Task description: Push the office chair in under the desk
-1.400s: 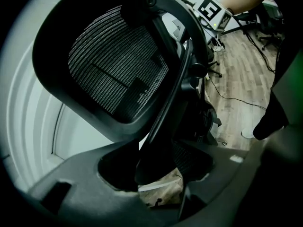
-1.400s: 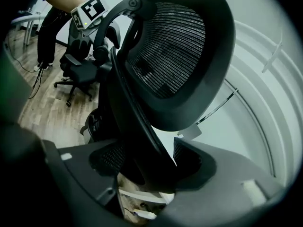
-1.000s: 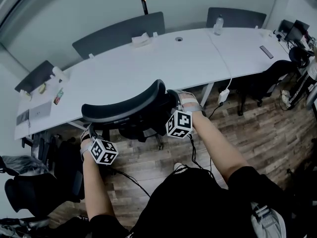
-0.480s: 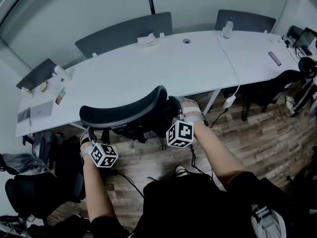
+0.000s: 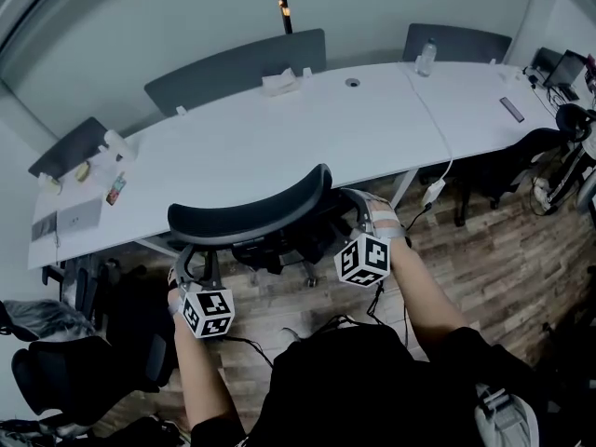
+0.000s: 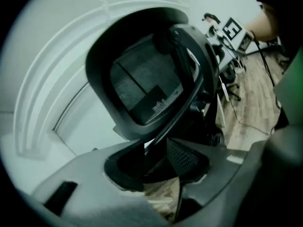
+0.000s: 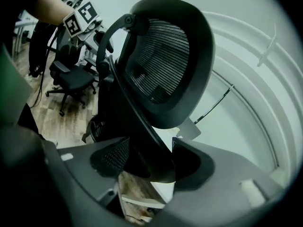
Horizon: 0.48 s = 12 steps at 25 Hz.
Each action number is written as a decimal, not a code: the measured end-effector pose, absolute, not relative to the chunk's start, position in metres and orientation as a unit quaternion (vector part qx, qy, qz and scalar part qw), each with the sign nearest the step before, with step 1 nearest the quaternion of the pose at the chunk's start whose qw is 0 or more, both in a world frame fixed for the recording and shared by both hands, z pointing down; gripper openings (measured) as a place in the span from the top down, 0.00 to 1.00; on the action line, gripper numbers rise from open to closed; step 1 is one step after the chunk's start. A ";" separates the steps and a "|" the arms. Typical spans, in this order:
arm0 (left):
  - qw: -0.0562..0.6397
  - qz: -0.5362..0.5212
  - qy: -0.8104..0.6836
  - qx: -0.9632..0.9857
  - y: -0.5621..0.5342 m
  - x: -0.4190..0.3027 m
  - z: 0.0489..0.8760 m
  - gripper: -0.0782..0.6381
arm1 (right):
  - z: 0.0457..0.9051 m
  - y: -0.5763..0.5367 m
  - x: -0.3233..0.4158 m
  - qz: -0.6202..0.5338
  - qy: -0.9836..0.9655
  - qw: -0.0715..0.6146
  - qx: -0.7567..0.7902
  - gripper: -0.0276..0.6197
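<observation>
Near white counter [image 5: 279, 147]: my left gripper [image 6: 156, 157], right gripper [image 7: 151, 162] clamp back frame of black mesh office chair [image 5: 247, 214] to steer push.

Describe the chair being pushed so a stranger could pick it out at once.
Start at the long white curved desk. At its near edge, mid-length, stands a black mesh-backed office chair. Unlike the other dark chairs, it alone is clamped by the left gripper and right gripper.

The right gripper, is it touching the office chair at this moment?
Touching. The right gripper view shows the right gripper with its jaws closed on the dark frame bar of the office chair.
</observation>
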<state>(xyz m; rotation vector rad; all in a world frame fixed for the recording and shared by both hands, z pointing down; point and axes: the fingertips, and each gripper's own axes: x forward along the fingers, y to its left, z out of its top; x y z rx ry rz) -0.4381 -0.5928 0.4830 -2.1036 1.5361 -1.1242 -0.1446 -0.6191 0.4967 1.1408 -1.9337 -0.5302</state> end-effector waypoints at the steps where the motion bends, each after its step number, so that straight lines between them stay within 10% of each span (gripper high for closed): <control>1: 0.139 -0.362 0.550 -0.740 -0.588 -0.440 0.473 0.69 | 0.491 -0.614 -0.144 -0.199 -0.773 0.392 0.457 0.52; 5: 0.086 -0.280 0.589 -0.753 -0.573 -0.446 0.441 0.88 | 0.451 -0.599 -0.138 -0.151 -0.791 0.284 0.520 0.92; 12: -0.056 -0.124 0.613 -0.778 -0.559 -0.449 0.412 0.88 | 0.383 -0.583 -0.150 -0.017 -0.836 0.053 0.546 0.95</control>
